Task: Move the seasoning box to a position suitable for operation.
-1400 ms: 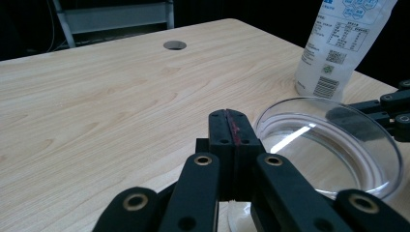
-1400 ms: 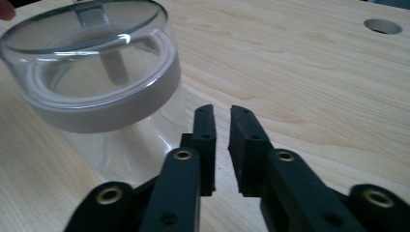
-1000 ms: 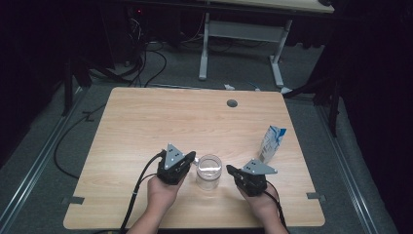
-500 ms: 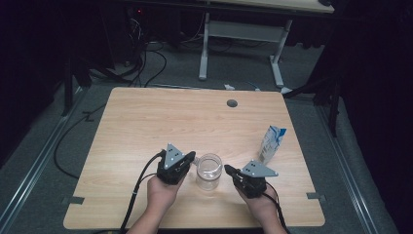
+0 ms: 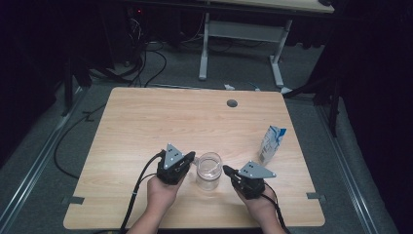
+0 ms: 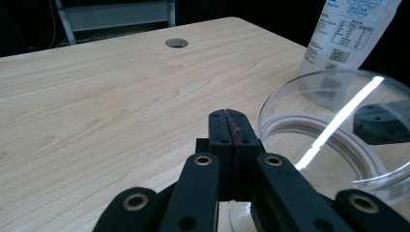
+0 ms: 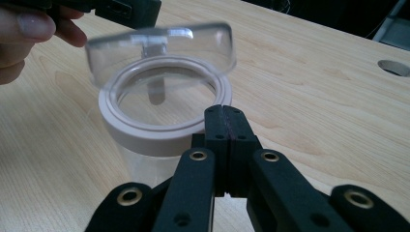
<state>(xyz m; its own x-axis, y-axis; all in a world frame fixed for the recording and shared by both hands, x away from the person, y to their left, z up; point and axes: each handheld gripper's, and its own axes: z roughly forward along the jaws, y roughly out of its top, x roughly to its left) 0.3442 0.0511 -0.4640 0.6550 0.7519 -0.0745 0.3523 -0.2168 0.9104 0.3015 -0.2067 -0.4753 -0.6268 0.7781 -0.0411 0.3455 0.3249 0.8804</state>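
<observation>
A clear jar (image 5: 209, 171) with a pale ring rim (image 7: 159, 130) stands near the table's front edge, between my two grippers. Its see-through lid (image 7: 159, 48) is tilted up on the side towards the left gripper; in the left gripper view the lid (image 6: 333, 121) lies just right of the jaws. My left gripper (image 5: 190, 157) (image 6: 227, 114) is shut with nothing in it, its tip beside the jar's rim. My right gripper (image 5: 226, 169) (image 7: 225, 110) is shut and empty too, its tip right at the rim. Whether either tip touches the jar I cannot tell.
A blue and white pouch (image 5: 272, 144) (image 6: 348, 38) stands upright to the right of the jar. A round cable hole (image 5: 232, 103) sits near the table's far edge. Cables trail off the front edge from both grippers. The wooden table top (image 5: 160, 122) is bare beyond the jar.
My right gripper has edged a little to the left, closer to the jar. The left gripper and the jar have hardly moved.
</observation>
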